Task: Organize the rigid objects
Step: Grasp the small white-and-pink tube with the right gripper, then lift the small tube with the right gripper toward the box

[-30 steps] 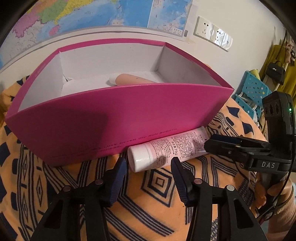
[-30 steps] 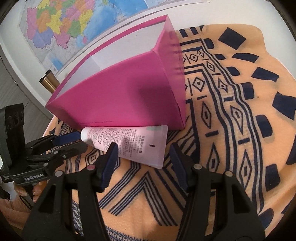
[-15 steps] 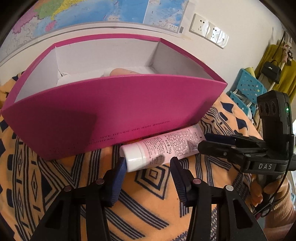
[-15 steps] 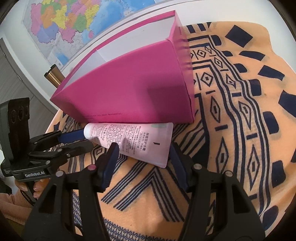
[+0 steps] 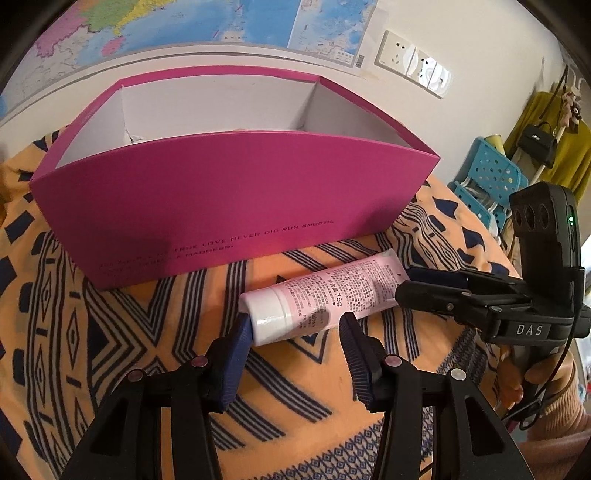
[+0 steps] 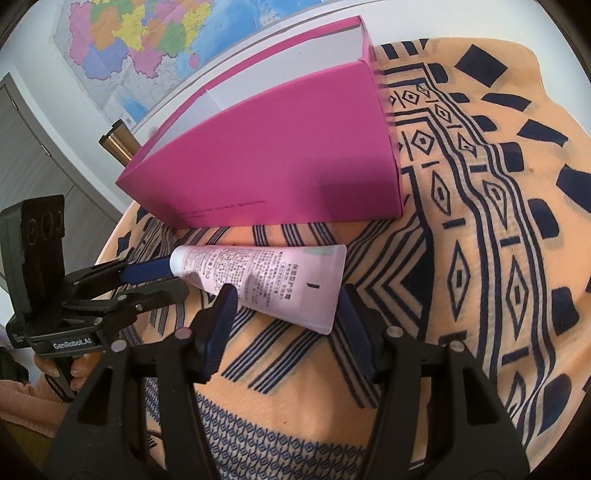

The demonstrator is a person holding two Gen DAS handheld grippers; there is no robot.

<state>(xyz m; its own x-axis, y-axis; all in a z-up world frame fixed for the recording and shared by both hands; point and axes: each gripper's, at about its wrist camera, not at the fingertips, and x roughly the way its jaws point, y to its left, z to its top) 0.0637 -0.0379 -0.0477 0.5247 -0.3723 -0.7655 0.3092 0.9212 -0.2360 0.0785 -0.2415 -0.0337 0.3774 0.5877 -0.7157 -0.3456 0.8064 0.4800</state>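
Observation:
A pink-and-white tube (image 5: 325,295) with a white cap lies slanted just in front of the open magenta box (image 5: 229,206), a strip of cloth showing between them. My left gripper (image 5: 293,320) is shut on the cap end, one pad against the cap and the other against the body. In the right wrist view the tube (image 6: 266,280) has its flat crimped end between the pads of my right gripper (image 6: 286,291), which is shut on it. The left gripper (image 6: 173,278) reaches in from the left, and the box (image 6: 280,166) stands behind. The box floor is mostly hidden.
An orange cloth with navy patterns (image 5: 110,332) covers the table. A map (image 5: 184,22) and wall sockets (image 5: 413,62) are behind the box. A blue perforated stool (image 5: 491,173) and a black handbag (image 5: 535,136) are at the right. A brass cylinder (image 6: 118,142) stands beyond the box.
The tube, which lay against the box's front wall, has come away from it together with both grippers. The peach tube inside the box has dropped out of sight behind the wall.

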